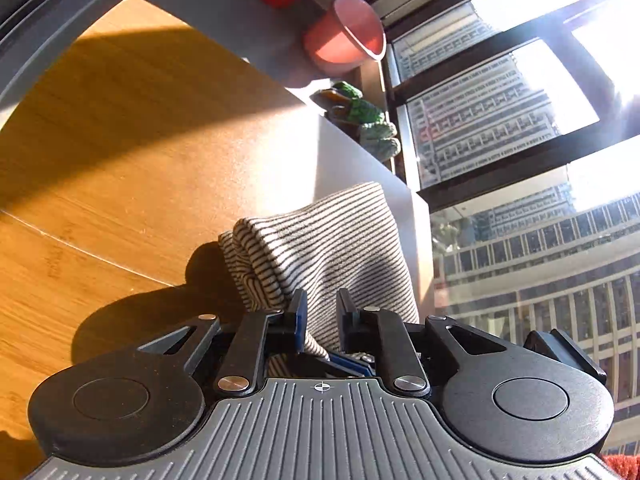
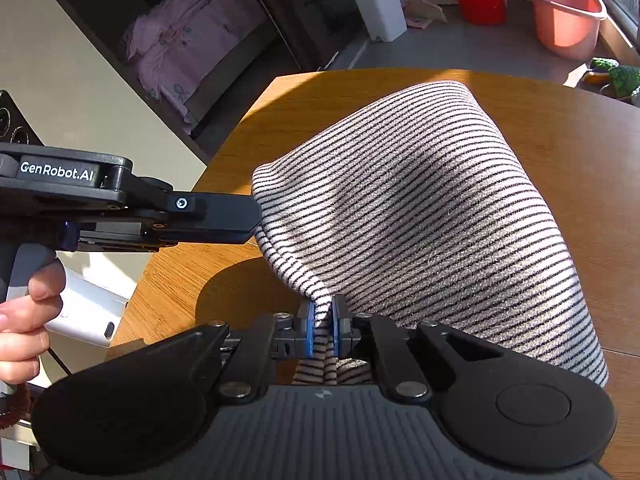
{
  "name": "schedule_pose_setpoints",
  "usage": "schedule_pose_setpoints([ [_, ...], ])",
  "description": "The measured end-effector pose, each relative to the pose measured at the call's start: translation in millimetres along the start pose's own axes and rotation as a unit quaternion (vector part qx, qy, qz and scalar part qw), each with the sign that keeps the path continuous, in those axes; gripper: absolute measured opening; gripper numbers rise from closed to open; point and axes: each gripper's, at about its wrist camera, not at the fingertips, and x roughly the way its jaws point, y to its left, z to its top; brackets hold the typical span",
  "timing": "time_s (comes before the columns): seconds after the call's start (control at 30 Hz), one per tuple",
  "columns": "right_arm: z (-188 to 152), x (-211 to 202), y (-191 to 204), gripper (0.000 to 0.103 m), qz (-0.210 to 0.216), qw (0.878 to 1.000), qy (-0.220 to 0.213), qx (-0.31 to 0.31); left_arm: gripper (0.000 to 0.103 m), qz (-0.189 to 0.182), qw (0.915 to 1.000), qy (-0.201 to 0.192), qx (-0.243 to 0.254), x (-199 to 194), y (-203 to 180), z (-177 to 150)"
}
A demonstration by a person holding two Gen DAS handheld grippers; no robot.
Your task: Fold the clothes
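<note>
- Right gripper (image 2: 323,330): jaws are closed narrowly on a pinched ridge of the striped garment (image 2: 420,216); only a thin fold is held between the blue pads (image 2: 308,332).
- Left gripper (image 1: 322,320): cloth passes between the fingers, which stand slightly apart in the left wrist view; a firm clamp is probable but cannot be confirmed. In the right wrist view its tip is seen at the garment's left edge.
- Garment is held raised between both grippers, sagging above the wooden table (image 2: 580,152); its far end appears to trail toward the surface.
- Risk: slippage from the right pads is likely if the grippers are pulled apart, given the shallow bite.
- Risk: uneven lowering would leave a skewed fold or bunched layers.
- Risk: the garment sits near the table edge (image 1: 320,140); cloth could be dropped over it toward the pink bucket (image 2: 564,12).
</note>
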Motion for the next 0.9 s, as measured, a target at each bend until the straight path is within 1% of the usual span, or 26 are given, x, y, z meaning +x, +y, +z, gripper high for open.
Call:
schedule_pose_setpoints([
  [0.03, -1.4, -1.8, 5.5, 0.007, -0.009, 1.000, -0.002, -0.024, 0.016, 0.015, 0.9998, 0.009, 0.011, 9.9, -1.1, 4.8],
  [0.07, -2.8, -3.6, 11.0, 0.009, -0.018, 0.999, -0.004, -0.049, 0.013, 0.029, 0.9993, 0.016, 0.019, 16.4, 4.4, -0.1],
  [0.1, -4.2, -5.5, 16.5, 0.011, -0.027, 0.997, -0.007, -0.073, 0.012, 0.034, 0.9990, 0.019, 0.021, 21.4, 9.5, -5.4],
  [0.13, -5.6, -7.3, 22.0, 0.017, -0.036, 0.995, -0.009, -0.097, 0.011, 0.030, 0.9992, 0.020, 0.019, 16.5, 12.4, -1.5],
  [0.17, -7.1, -14.0, 24.8, 0.029, -0.040, 0.992, -0.015, -0.115, 0.010, 0.026, 0.9993, 0.020, 0.017, 12.1, 14.4, 2.1],
  [0.2, -8.6, -21.3, 27.2, 0.036, -0.044, 0.990, -0.022, -0.131, 0.010, 0.025, 0.9994, 0.020, 0.016, 13.6, 6.4, 1.9],
  [0.23, -10.2, -28.6, 29.7, 0.053, -0.047, 0.988, -0.029, -0.147, 0.010, 0.027, 0.9993, 0.021, 0.019, 13.1, 7.6, 2.6],
  [0.27, -11.7, -35.9, 32.1, 0.064, -0.050, 0.985, -0.036, -0.164, 0.009, 0.028, 0.9992, 0.021, 0.021, 12.8, 8.9, 3.4],
  [0.3, -13.7, -43.3, 30.5, 0.068, -0.064, 0.982, -0.047, -0.170, 0.008, 0.029, 0.9990, 0.023, 0.025, 16.6, 13.0, 6.2],
  [0.33, -15.8, -50.6, 28.3, 0.074, -0.080, 0.980, -0.058, -0.174, 0.006, 0.031, 0.9988, 0.023, 0.029, 20.0, 20.0, 9.9],
  [0.37, -18.2, -55.1, 21.5, 0.077, -0.102, 0.977, -0.062, -0.175, 0.005, 0.031, 0.9988, 0.023, 0.031, 15.9, 22.6, 8.4],
  [0.43, -19.4, -45.5, 11.9, 0.077, -0.138, 0.976, -0.055, -0.161, 0.004, 0.033, 0.9986, 0.022, 0.036, 7.8, 27.6, 5.4],
  [0.53, -27.3, -18.2, -2.9, 0.078, -0.154, 0.978, -0.027, -0.139, 0.004, 0.026, 0.9990, 0.023, 0.028, 6.1, 28.5, 4.0],
  [0.57, -28.7, -14.5, -1.6, 0.081, -0.159, 0.977, -0.030, -0.136, 0.004, 0.030, 0.9990, 0.019, 0.028, 6.9, 26.6, 4.1],
  [0.63, -31.1, -8.3, 2.5, 0.081, -0.169, 0.976, -0.040, -0.129, 0.003, 0.039, 0.9987, 0.012, 0.029, 5.7, 22.2, 4.9],
  [0.77, -35.9, -10.2, 7.3, 0.081, -0.170, 0.979, -0.043, -0.104, 0.004, 0.053, 0.9978, -0.017, 0.035, -12.1, 6.8, 2.6],
  [0.8, -37.2, -11.4, 7.4, 0.081, -0.168, 0.980, -0.043, -0.094, 0.004, 0.064, 0.9973, -0.019, 0.030, -17.4, 4.1, -0.5],
  [0.87, -39.6, -13.6, 8.9, 0.081, -0.163, 0.983, -0.041, -0.079, 0.004, 0.076, 0.9969, -0.012, 0.017, -19.7, 2.7, -7.7],
  [0.9, -40.8, -14.5, 10.5, 0.081, -0.161, 0.983, -0.039, -0.076, 0.004, 0.071, 0.9973, -0.002, 0.016, -17.8, 2.1, -11.4],
])
